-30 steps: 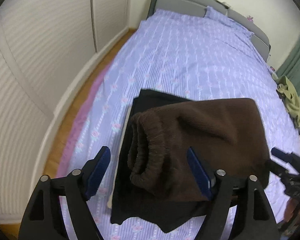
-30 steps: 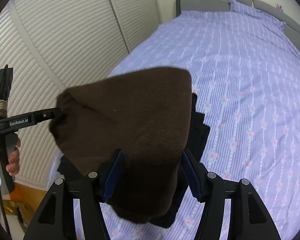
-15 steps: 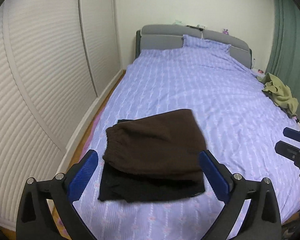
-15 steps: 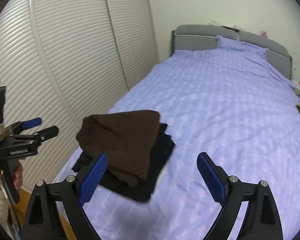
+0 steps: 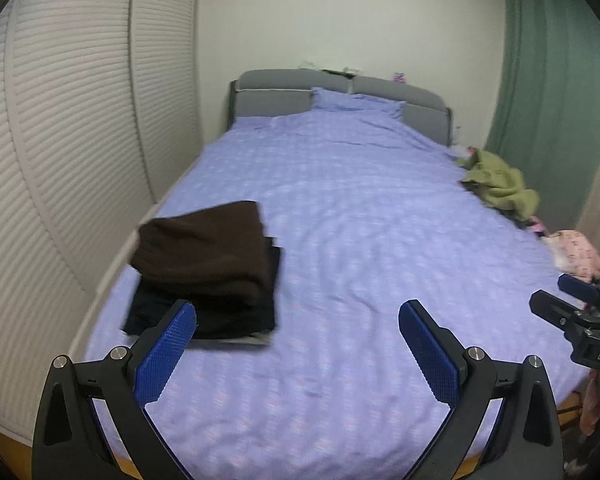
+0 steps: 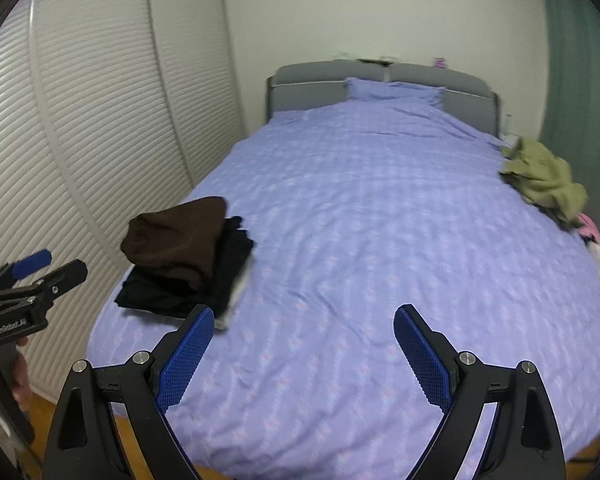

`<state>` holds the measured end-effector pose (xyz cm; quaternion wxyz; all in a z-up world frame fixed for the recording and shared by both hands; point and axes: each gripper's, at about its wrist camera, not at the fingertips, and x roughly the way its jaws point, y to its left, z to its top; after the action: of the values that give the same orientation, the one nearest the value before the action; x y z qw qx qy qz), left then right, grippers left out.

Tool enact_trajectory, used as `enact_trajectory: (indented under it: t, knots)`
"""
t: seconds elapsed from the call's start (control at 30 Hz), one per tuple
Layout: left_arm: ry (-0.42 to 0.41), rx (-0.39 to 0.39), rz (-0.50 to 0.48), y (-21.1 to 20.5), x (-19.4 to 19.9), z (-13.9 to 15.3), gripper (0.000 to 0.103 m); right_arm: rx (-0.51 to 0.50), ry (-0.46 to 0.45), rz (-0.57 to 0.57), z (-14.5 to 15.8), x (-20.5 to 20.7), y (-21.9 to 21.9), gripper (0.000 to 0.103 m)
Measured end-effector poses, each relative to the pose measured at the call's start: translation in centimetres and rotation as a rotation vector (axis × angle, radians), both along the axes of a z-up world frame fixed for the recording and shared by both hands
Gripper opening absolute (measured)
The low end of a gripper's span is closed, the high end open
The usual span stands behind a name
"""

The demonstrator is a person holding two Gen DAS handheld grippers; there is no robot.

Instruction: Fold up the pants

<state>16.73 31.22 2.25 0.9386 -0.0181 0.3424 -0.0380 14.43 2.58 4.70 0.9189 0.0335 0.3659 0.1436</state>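
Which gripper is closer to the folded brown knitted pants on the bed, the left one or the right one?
Left. The left gripper hangs open beside the folded brown knitted pants, which top a dark stack. The right gripper, also open, is farther toward the bed's other side.

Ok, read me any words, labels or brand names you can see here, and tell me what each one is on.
"GenRobot.AI", small and slightly blurred: on the body of the left hand-held gripper, right wrist view.
"DAS", cut off by the frame edge: on the body of the right hand-held gripper, left wrist view.
No other text is visible.
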Motion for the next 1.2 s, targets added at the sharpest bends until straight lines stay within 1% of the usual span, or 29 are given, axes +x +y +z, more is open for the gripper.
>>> enact_trajectory:
  t: [0.13, 0.3, 0.47, 0.57, 0.7, 0.93, 1.2]
  knots:
    - [-0.017, -0.01, -0.012, -3.8, -3.7, 0.8, 0.103, -0.009, -0.02, -0.036, 1.1, -4.0, -4.4, 0.092]
    - [-0.021, -0.012, -0.029, -7.9, -7.7, 1.2, 0.103, -0.005, -0.026, -0.076, 1.4, -8.6, -9.4, 0.092]
    - [-0.04, 0.003, -0.039, -11.0, -11.3, 1.8, 0.103, 0.002, -0.03, -0.096, 1.4, -12.5, -12.9, 0.092]
    - [-0.036, 0.014, -0.052, -12.2, -12.9, 2.2, 0.103, 0.003, -0.032, -0.112, 1.5, -14.2, -14.4, 0.092]
    - [-0.045, 0.038, -0.065, -13.2, -14.4, 2.9, 0.103, 0.017, -0.036, -0.126, 1.8, -15.5, -15.6, 0.092]
    - [-0.062, 0.073, -0.092, -14.1, -15.4, 3.5, 0.103, 0.022, -0.048, -0.147, 2.4, -17.1, -16.4, 0.092]
    - [-0.069, 0.063, -0.095, -14.3, -16.5, 4.0, 0.103, 0.024, -0.053, -0.154, 2.7, -18.1, -16.7, 0.092]
